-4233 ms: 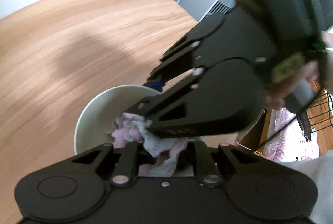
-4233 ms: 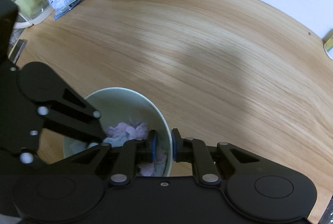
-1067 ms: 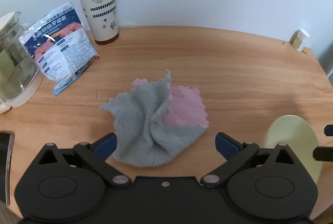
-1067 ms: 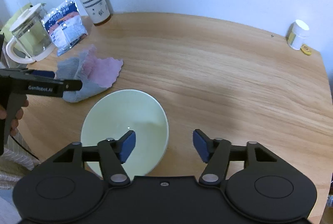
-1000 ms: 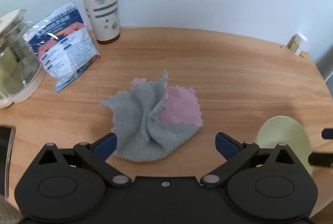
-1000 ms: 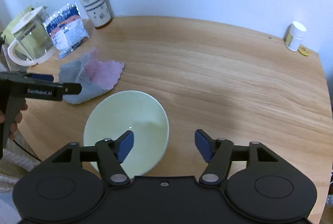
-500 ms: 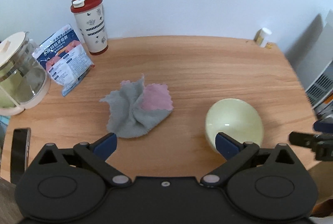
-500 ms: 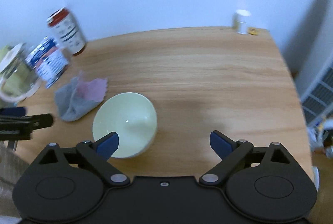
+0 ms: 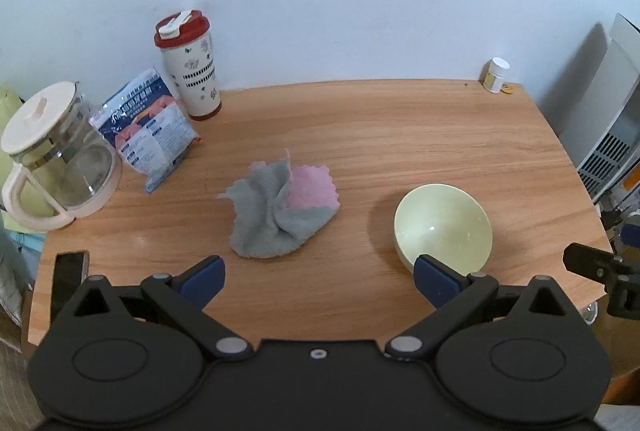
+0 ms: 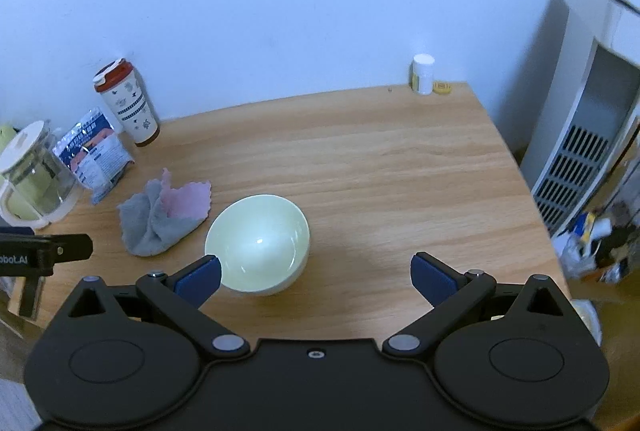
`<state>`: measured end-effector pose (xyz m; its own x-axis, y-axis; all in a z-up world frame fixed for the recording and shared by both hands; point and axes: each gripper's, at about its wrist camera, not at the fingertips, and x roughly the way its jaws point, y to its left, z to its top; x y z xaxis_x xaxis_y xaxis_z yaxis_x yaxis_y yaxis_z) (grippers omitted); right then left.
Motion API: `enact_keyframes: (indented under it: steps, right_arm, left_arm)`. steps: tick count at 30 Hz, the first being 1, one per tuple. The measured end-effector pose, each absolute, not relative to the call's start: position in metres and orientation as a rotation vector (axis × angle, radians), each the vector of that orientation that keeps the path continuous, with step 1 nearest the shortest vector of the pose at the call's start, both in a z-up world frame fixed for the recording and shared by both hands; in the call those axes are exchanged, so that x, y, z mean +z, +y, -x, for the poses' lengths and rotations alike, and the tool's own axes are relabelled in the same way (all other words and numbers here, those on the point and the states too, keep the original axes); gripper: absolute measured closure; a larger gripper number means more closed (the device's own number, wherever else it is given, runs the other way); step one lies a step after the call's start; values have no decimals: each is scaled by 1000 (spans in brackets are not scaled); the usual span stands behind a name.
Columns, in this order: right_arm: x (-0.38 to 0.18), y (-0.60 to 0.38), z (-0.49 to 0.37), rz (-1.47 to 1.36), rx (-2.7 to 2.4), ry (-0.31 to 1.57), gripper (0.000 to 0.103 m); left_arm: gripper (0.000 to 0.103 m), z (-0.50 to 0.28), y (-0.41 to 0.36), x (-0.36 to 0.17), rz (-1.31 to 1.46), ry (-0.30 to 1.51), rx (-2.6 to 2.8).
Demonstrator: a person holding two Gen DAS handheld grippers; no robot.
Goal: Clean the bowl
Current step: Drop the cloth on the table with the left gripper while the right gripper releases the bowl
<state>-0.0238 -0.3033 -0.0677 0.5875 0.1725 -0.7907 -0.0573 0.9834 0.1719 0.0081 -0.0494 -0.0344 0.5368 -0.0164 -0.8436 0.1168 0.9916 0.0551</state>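
Note:
A pale green bowl (image 9: 442,227) (image 10: 258,243) stands upright and empty on the wooden table (image 9: 400,135). To its left lies a crumpled grey and pink cloth (image 9: 280,215) (image 10: 160,219), flat on the wood and apart from the bowl. My left gripper (image 9: 319,277) hangs open above the table's near edge with nothing between its fingers. My right gripper (image 10: 316,277) is above and behind the bowl; its jaws are opening wide and nothing is between them. Neither gripper touches the bowl or the cloth.
A red-lidded tumbler (image 9: 188,65), a blue snack pouch (image 9: 148,127) and a glass jug (image 9: 52,155) stand at the back left. A dark phone (image 9: 70,277) lies at the near left edge, a small white bottle (image 9: 496,75) at the far right corner. A white appliance (image 9: 612,127) stands beyond the right edge.
Earlier the left gripper held the cloth inside the bowl and the right gripped the rim. Both have let go, risen and drawn back; the right jaws have spread wider.

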Motion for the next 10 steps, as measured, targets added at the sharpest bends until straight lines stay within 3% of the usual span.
enact_keyframes:
  steps: [10]
  right_arm:
    - [-66,-299,23,-140,114,946,0]
  left_arm:
    - [0,-8,-48,-33,-104,982,-120]
